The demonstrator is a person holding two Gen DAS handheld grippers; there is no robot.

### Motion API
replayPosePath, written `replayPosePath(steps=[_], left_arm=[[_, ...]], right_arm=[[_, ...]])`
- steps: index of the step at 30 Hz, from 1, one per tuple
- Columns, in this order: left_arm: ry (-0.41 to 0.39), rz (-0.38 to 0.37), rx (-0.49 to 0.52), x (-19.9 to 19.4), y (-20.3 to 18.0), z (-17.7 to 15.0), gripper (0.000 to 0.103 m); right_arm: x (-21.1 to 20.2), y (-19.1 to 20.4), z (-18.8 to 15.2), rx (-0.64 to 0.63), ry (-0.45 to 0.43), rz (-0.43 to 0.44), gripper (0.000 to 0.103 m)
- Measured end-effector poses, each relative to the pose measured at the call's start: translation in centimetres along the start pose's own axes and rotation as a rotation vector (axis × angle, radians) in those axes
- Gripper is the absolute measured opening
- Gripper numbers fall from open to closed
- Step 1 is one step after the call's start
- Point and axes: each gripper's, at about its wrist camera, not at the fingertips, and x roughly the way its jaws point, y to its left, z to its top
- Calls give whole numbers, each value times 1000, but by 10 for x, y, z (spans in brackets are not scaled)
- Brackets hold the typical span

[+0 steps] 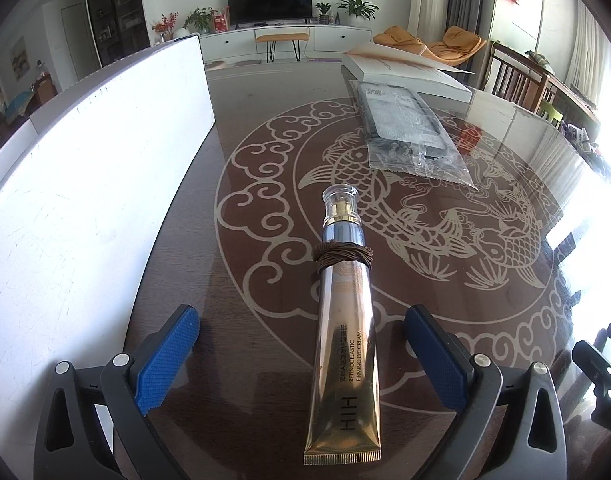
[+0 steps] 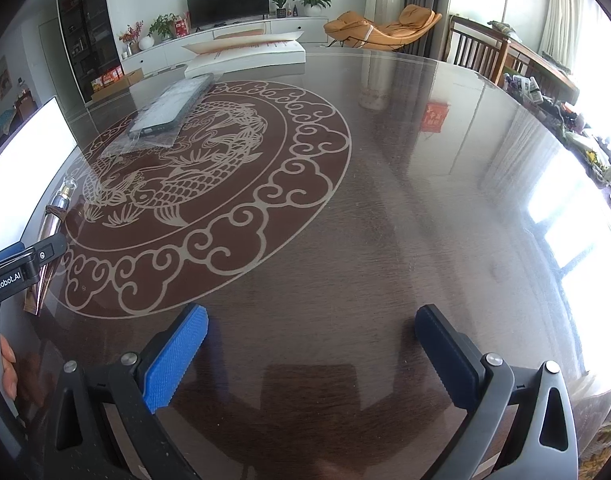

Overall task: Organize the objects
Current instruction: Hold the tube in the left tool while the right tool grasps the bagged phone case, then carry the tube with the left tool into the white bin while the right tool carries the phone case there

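A gold eye cream tube [image 1: 343, 344] with a clear cap and a brown cord wound round its neck lies on the glass table, pointing away. My left gripper [image 1: 301, 344] is open, its blue pads [image 1: 167, 360] on either side of the tube's lower half, not touching it. The tube also shows at the left edge of the right wrist view [image 2: 55, 216], partly hidden by the left gripper's body. My right gripper [image 2: 311, 354] is open and empty over bare table. A phone case in a clear bag [image 1: 405, 128] lies further back.
A white board [image 1: 85, 184] stands along the left side of the table. A white flat box [image 1: 409, 74] with an open booklet on it lies at the far edge. The table [image 2: 405, 200] bears a fish and cloud pattern. Chairs stand at the right.
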Motion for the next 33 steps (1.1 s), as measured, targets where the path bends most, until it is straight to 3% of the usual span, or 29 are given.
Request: replayPosePath(steps=[3,8,12,16,20,21,22,23,28,33], left_arm=[[0,0,0,0,0,0,103],[0,0,0,0,0,0,103],[0,-1,-1,0,0,0,103],[0,0,0,1,0,0,103],[0,0,0,1,0,1,103],[0,0,0,1,0,1,103],[0,0,0,0,0,1,103],[0,0,0,0,0,1,103],[0,0,0,0,0,1,103],[0,0,0,0,0,1,103]], right_arm=[[8,1,29,31,13,62,103],[29,37,123,40,-30,184,103],[70,86,187,57,40,260,103],[113,137,215,37,149,255,103],[134,174,215,-106,175,156,103],[133,178,212,-154,161,129,100],[130,180,207,-191,128,101,88],[125,176,203,-197,96,119,79],[102,140,166,-212,50,128,78],[60,87,97,-182,-8,111,78]])
